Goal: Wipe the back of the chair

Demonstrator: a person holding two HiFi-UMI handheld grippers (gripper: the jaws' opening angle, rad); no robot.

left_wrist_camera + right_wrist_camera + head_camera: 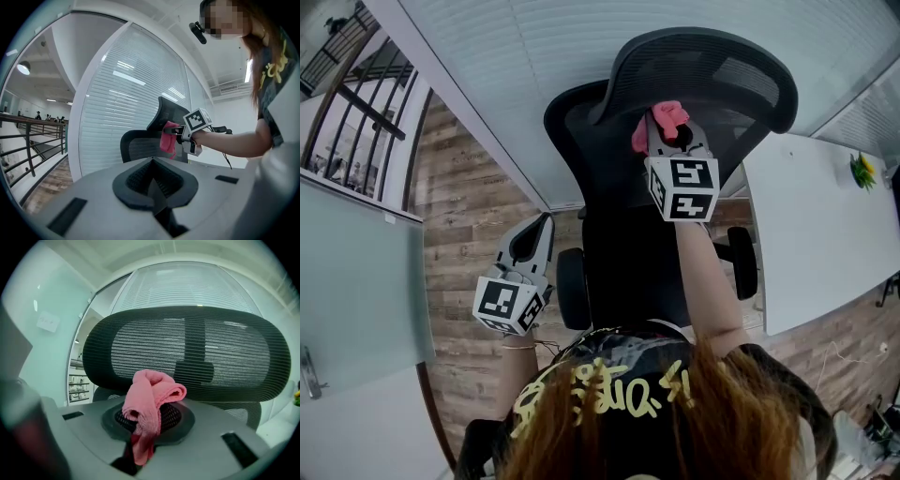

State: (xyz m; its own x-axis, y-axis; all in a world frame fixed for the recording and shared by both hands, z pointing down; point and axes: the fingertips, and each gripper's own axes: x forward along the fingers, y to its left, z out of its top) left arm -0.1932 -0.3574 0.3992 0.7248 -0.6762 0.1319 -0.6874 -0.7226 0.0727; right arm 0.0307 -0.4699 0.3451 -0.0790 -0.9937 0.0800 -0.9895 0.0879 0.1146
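A black mesh office chair stands in front of me, its headrest (703, 70) above its back (628, 253). My right gripper (672, 129) is raised to the top of the chair back, just under the headrest, and is shut on a bunched pink cloth (661, 120). In the right gripper view the cloth (150, 399) sticks up between the jaws, with the headrest (187, 352) close behind it. My left gripper (542, 225) hangs lower, left of the chair, shut and empty. Its view looks across at the chair (140, 145), the cloth (168, 140) and the right gripper (180, 137).
A white desk (816, 225) with a small plant (862, 171) stands to the right of the chair. A glass wall with blinds (534, 56) runs behind it. Armrests (745, 262) stick out on both sides. Wooden floor (469, 216) and a railing (356, 103) lie to the left.
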